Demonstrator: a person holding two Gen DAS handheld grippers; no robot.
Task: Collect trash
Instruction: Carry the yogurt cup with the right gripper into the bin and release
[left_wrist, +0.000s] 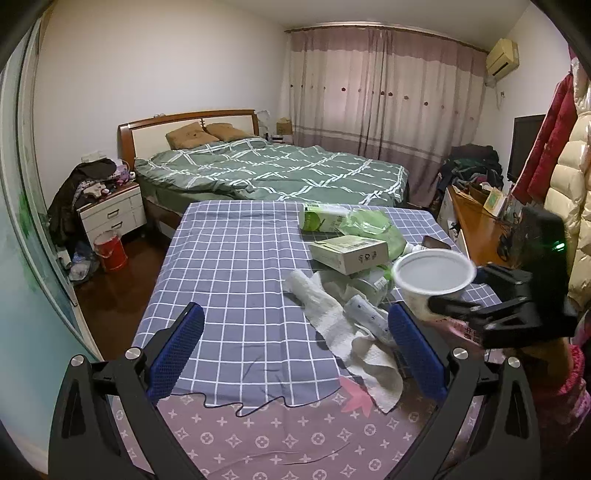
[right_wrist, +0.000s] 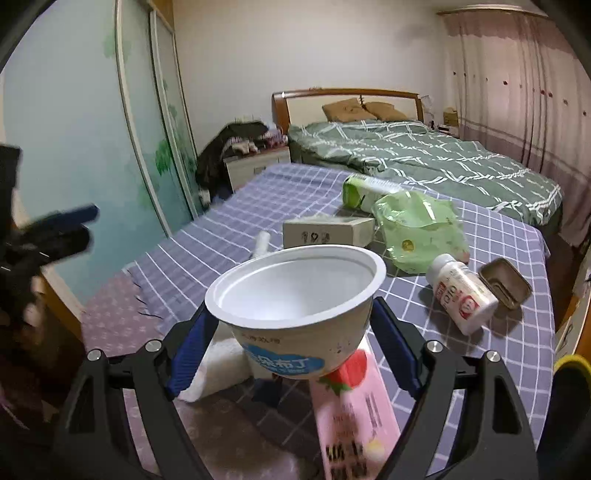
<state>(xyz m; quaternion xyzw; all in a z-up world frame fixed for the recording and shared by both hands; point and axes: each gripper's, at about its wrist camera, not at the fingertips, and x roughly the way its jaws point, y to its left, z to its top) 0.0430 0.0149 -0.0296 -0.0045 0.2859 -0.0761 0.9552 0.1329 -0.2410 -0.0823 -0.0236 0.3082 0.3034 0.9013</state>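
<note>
My right gripper (right_wrist: 293, 310) is shut on a white plastic pudding cup (right_wrist: 295, 288) with a blue label, held upright and empty above the table. In the left wrist view the same cup (left_wrist: 434, 273) hangs at the right in the right gripper (left_wrist: 461, 306). My left gripper (left_wrist: 295, 314) stands open over the checked tablecloth (left_wrist: 229, 266) with nothing between its fingers. A crumpled white paper towel (left_wrist: 332, 321) and a white tube (left_wrist: 365, 310) lie just inside its right finger. A pink carton (right_wrist: 351, 406) lies under the cup.
Further back on the table lie a cardboard box (right_wrist: 325, 230), a green pouch (right_wrist: 417, 232), a green-white pack (right_wrist: 364, 192), a white bottle with a red label (right_wrist: 461, 295) and an open tin (right_wrist: 504, 282). A red bucket (left_wrist: 110, 251) stands on the floor by the nightstand. The bed is beyond.
</note>
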